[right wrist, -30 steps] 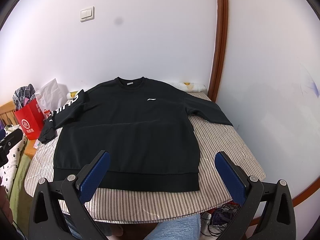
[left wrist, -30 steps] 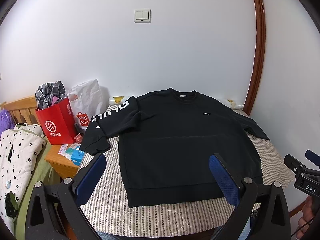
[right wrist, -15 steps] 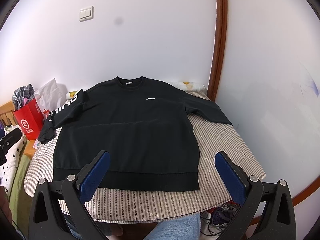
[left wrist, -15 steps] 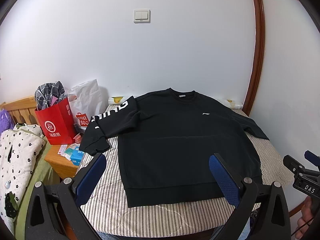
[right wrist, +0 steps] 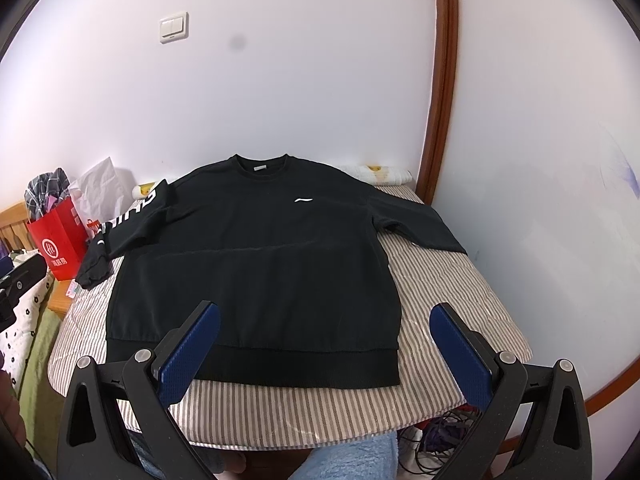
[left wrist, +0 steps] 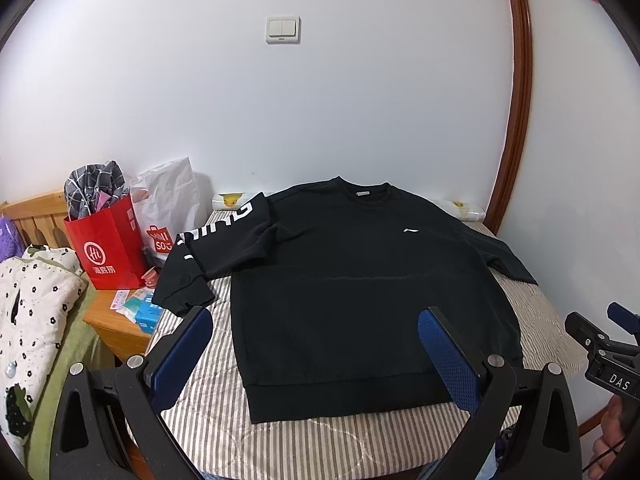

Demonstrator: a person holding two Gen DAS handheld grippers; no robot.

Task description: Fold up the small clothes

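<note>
A black sweatshirt lies flat, front up, on a striped table, collar toward the wall. Its left sleeve with white letters hangs off the left edge; the right sleeve lies out to the right. It also shows in the right wrist view. My left gripper is open and empty, above the hem. My right gripper is open and empty, above the hem's right part. The right gripper's tip shows in the left wrist view.
A red paper bag and a white plastic bag stand on a wooden nightstand left of the table. A flowered quilt lies further left. White wall behind; wooden door frame at right. Cables lie under the table's front right.
</note>
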